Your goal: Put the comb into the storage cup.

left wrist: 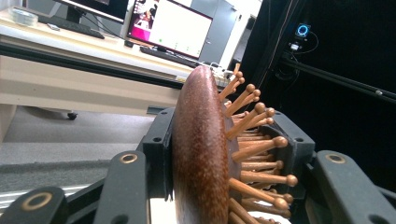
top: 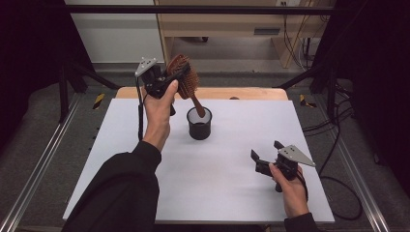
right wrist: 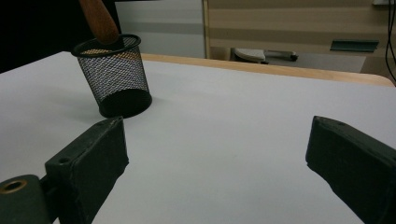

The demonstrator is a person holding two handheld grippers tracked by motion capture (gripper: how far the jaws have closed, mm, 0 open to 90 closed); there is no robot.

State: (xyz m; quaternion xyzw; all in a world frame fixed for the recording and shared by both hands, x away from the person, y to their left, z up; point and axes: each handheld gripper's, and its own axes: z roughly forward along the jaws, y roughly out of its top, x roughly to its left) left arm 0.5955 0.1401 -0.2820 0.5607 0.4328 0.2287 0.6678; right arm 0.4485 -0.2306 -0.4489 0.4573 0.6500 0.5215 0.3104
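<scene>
Hairbrush (left wrist: pixel 201 154) handle cut off below the left gripper view's bottom edge; tip inside mesh cup (right wrist: pixel 114 77).

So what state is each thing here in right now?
Brush: held in the air by its head, tilted, handle tip at the cup's rim.
Cup: upright on the table.
Left gripper: fingers shut on the brush.
Right gripper: fingers open, holding nothing, low over the table.
</scene>
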